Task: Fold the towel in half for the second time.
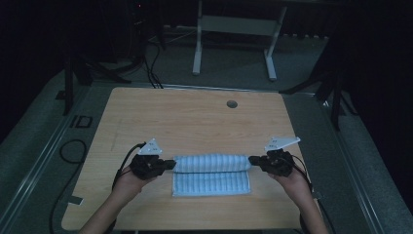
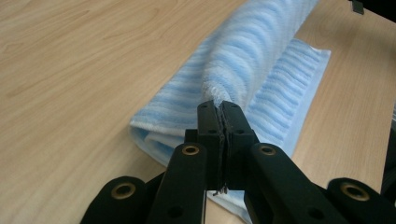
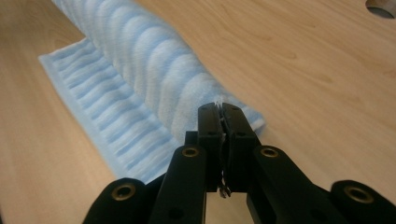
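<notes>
Your left gripper (image 1: 168, 165) and right gripper (image 1: 253, 160) each clamp the striped towel's (image 1: 212, 183) raised fold; pull unevenly and a thin-pinched corner could slip free.

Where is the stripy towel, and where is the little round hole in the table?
Striped towel (image 1: 209, 183): high view, on its flat lower layer.
Round hole (image 1: 232, 104): high view, on the hole's middle, near the table's far edge.
</notes>
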Motion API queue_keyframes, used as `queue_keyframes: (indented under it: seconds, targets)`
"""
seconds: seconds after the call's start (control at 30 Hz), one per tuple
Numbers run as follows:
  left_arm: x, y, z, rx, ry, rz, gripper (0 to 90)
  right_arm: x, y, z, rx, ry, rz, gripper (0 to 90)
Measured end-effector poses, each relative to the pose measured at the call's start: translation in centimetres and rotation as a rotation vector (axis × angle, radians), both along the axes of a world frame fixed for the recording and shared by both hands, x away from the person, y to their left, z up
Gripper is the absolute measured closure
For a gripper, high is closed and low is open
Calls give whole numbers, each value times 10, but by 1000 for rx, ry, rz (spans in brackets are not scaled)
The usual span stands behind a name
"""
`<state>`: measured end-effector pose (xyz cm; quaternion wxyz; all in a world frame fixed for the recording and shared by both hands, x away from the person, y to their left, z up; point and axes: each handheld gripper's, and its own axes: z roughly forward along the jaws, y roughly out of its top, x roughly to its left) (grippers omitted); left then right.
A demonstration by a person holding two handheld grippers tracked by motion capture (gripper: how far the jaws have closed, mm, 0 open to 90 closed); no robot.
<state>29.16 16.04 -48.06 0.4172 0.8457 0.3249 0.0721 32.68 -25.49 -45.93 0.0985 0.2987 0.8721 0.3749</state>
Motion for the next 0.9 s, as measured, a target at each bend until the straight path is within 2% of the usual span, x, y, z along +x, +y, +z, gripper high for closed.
queue_keyframes:
  seconds: [0.07,0.1,0.17,0.2,0.27,0.3,0.4,0.43,0.47,0.5,0.53,0.63,0.7,0.77,0.8,0.83,0.9]
  targets:
    - [-7,1,-2,-9,-2,-2,875,-9,-1,-1,0,0,6,872]
    - [-10,2,-3,-20,12,-9,875,-13,-2,-2,4,9,10,872]
    - [-18,1,-7,-14,11,-13,874,-21,-3,-4,-2,6,14,871]
    - [-21,1,-10,-18,27,-20,874,-24,-3,-6,5,19,17,872]
    - [-28,-2,-17,2,42,-27,872,-30,-5,-12,-6,30,18,870]
    - [-31,-3,-21,8,48,-30,872,-32,-5,-17,5,56,17,870]
    - [-40,-6,-29,14,62,-50,869,-42,-5,-28,-32,81,27,870]
    - [-41,-6,-32,13,85,-64,869,-45,-6,-32,-29,93,28,869]
    - [-42,-6,-33,22,84,-65,862,-47,-8,-34,-17,112,28,852]
    - [-42,-5,-34,24,88,-55,836,-48,-10,-37,-17,132,29,797]
    - [-41,-3,-33,13,110,-52,767,-49,-12,-38,-19,136,25,764]
    - [-36,6,-26,-51,105,-29,630,-49,-20,-33,15,121,-5,721]
    - [-32,6,-21,-67,93,-34,610,-45,-22,-28,36,105,-22,713]
    - [-27,2,-20,-64,102,-54,597,-40,-19,-25,35,87,-22,692]
    - [-26,0,-21,-65,101,-55,593,-37,-16,-25,33,86,-20,691]
    - [-23,-3,-23,-66,117,-69,572,-34,-12,-26,34,83,-16,683]
    - [-19,-8,-28,-49,124,-81,570,-28,-4,-30,30,93,5,675]
